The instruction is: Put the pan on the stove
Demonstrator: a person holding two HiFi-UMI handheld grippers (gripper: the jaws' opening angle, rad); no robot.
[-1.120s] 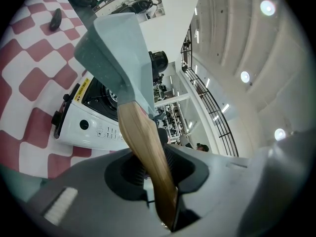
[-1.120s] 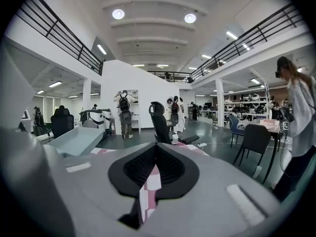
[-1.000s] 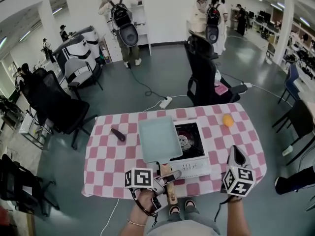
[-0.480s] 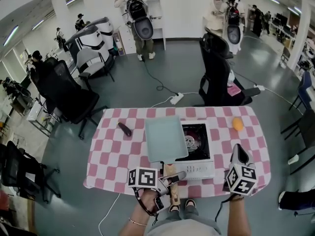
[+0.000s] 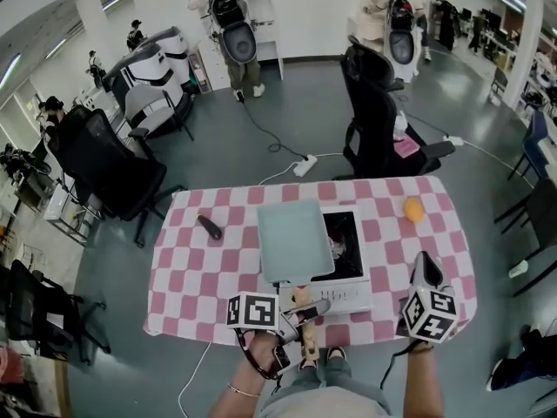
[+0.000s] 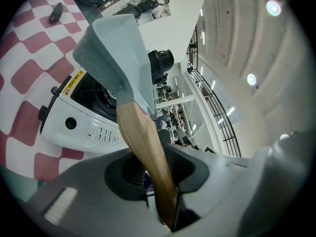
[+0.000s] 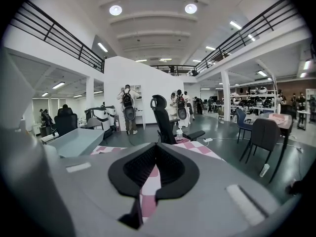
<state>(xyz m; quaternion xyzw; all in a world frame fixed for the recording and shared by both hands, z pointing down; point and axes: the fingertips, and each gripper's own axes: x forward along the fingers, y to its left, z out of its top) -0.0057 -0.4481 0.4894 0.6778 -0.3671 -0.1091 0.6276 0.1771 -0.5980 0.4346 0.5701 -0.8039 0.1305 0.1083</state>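
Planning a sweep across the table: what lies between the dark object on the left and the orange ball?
The head view shows the pan and, partly under it, the white stove; otherwise bare cloth.

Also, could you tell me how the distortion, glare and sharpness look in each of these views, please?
Head view: strong fisheye, the table edges bow; lighting even, picture sharp. Left gripper view: dark round vignette, a ceiling light flares, the pan handle close up stays crisp. Right gripper view: same vignette, balcony railings curve, no motion blur.
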